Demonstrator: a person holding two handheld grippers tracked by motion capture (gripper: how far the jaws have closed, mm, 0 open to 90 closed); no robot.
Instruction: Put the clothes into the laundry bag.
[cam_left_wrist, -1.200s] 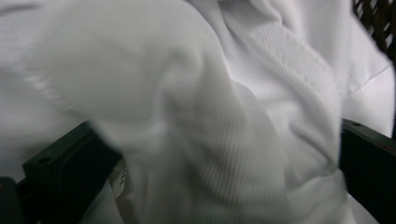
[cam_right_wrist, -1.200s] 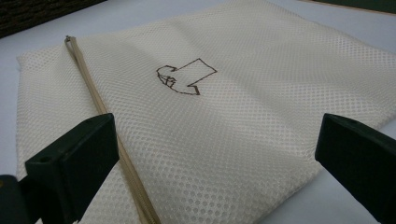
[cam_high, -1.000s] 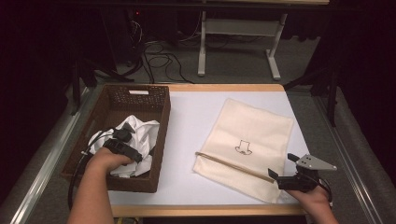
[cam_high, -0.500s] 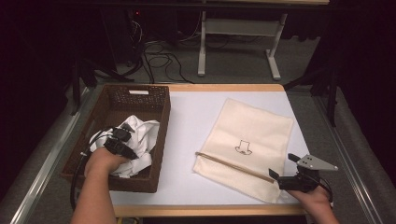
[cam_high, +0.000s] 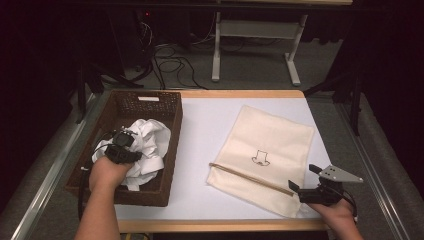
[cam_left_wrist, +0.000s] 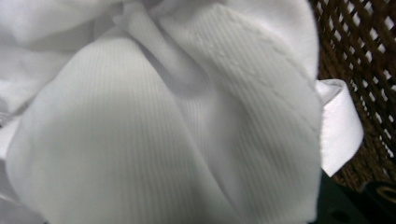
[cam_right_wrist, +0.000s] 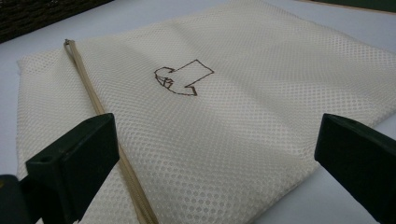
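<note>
tabletop (cam_high: 210, 130) evenly lit, surroundings dark; white cloth (cam_left_wrist: 163, 130) close-up is blurred.

ribbed white cloth (cam_left_wrist: 154, 121), matt mesh bag (cam_right_wrist: 243, 116), woven wicker basket (cam_high: 170, 107).

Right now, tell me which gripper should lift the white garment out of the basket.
Left. The left gripper is already down in the basket, its jaws just closing on the white garment. The right gripper sits open at the mesh bag.

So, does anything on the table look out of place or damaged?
Nothing stands out. The crumpled white cloth lies in the brown wicker basket, and the cream mesh zip bag lies flat, slightly askew.
</note>
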